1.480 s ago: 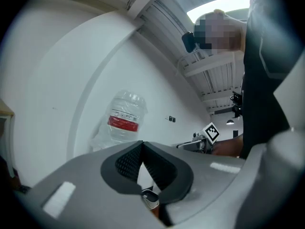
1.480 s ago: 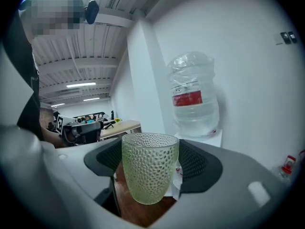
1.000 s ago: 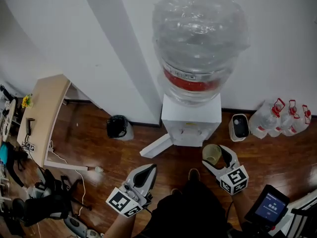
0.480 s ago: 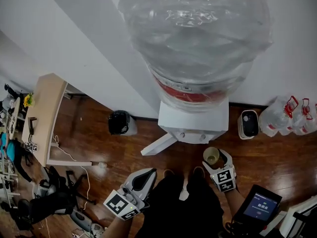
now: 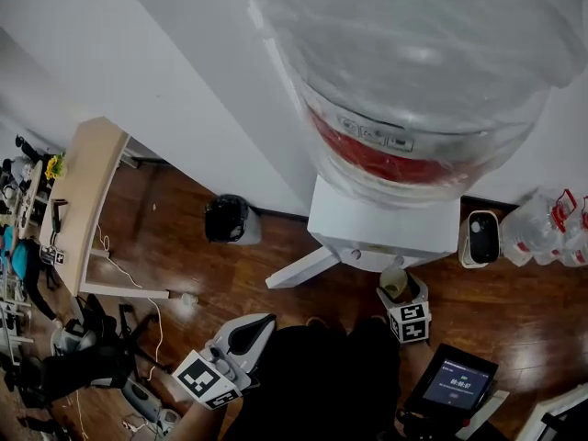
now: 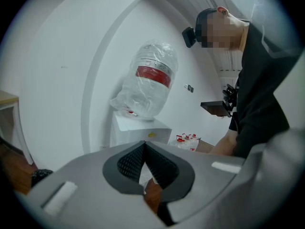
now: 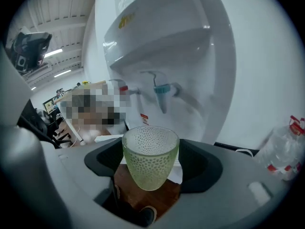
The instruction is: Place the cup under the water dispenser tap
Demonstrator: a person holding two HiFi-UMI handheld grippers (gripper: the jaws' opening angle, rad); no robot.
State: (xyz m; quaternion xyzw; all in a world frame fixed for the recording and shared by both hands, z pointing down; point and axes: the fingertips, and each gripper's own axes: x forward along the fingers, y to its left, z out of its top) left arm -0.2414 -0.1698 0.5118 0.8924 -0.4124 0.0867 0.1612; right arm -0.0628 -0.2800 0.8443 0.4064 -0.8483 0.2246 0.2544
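The water dispenser (image 5: pixel 384 232) stands on the wooden floor (image 5: pixel 276 260) against the wall. Its big upturned bottle (image 5: pixel 413 72) fills the top of the head view, so the taps sit tucked under the overhang of the white body and have to be approached low and from the front. That likely explains why the right claw (image 5: pixel 399 292) is held down close in front of the dispenser, tilted downward, rather than reaching in from above. Its jaws stand wide and are clamped on the sides of the cup (image 7: pixel 150 156), a pale green dimpled glass kept upright with its mouth up, ready to catch water. The cup hangs in the air in front of the dispenser body. It is below the blue tap (image 7: pixel 162 93) and seemingly short of it, with the red tap (image 7: pixel 125 88) off to one side, so the placing looks not yet done. The left claw (image 5: pixel 260 323) has its jaws together on nothing and sits well apart at the person's other side, probably parked clear of the work.
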